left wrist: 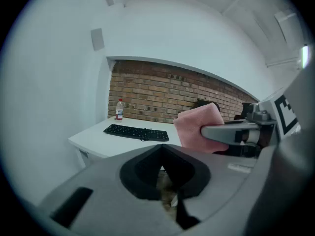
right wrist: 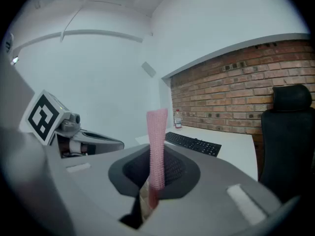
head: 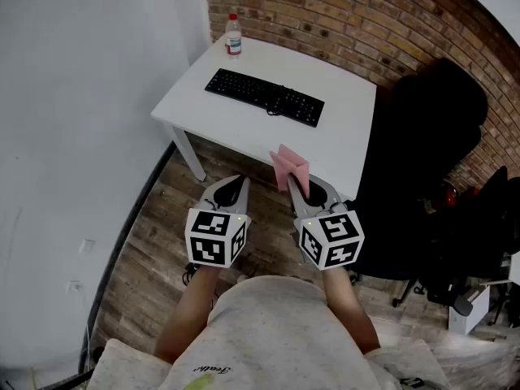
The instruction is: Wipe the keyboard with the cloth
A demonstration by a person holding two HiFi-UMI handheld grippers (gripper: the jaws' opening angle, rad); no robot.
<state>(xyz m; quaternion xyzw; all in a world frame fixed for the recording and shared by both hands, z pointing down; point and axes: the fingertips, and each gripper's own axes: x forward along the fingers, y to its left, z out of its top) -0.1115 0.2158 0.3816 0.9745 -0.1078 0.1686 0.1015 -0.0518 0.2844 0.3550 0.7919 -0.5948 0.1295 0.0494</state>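
A black keyboard (head: 264, 96) lies on the white table (head: 236, 128), toward its far edge. My right gripper (head: 305, 189) hovers over the floor just short of the table's near edge, shut on a pink cloth (head: 291, 167) that stands upright from its jaws. In the right gripper view the cloth (right wrist: 157, 136) rises edge-on from the jaws, with the keyboard (right wrist: 193, 143) well beyond it. My left gripper (head: 229, 192) is level beside it on the left, shut and holding nothing. In the left gripper view the keyboard (left wrist: 137, 132) is far ahead and the cloth (left wrist: 194, 124) is at right.
A water bottle (head: 234, 35) with a red cap stands at the table's far left corner, by the brick wall. A black office chair (head: 431, 153) stands right of the table. A white wall borders the left. Wooden floor lies under both grippers.
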